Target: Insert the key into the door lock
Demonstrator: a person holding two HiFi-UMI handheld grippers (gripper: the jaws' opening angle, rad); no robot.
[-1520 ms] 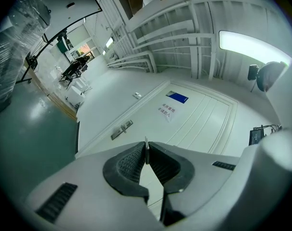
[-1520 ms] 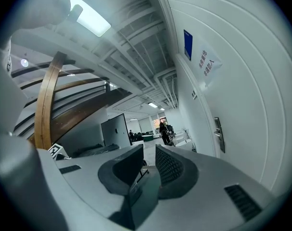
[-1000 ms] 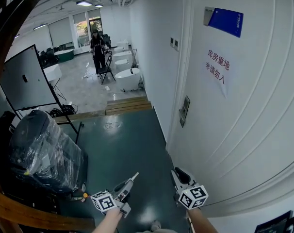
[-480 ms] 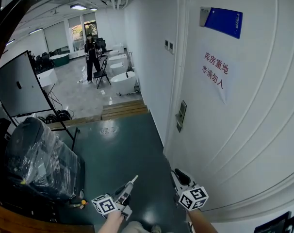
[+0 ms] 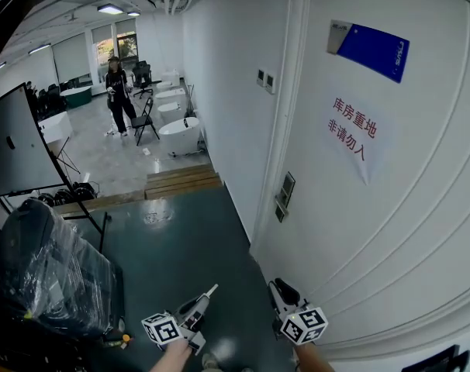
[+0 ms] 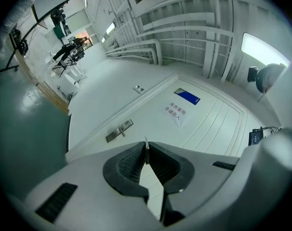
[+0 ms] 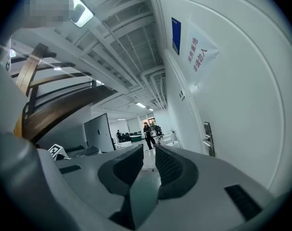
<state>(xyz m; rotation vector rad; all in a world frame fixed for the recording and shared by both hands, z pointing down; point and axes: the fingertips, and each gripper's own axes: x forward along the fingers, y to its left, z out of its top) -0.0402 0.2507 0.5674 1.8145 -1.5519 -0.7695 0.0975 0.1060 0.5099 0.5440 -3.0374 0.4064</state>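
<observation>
Key (image 6: 145,147) pinched in my left gripper (image 6: 146,154) | door lock (image 5: 284,196) now sits lower and nearer than a second ago; approaching, insertion not begun | right gripper (image 7: 147,159) parted, empty

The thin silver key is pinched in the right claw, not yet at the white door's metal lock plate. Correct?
Wrong claw: the left gripper view shows the thin silver key pinched in the left claw, not yet at the white door's metal lock plate. The right claw is open, empty.
</observation>
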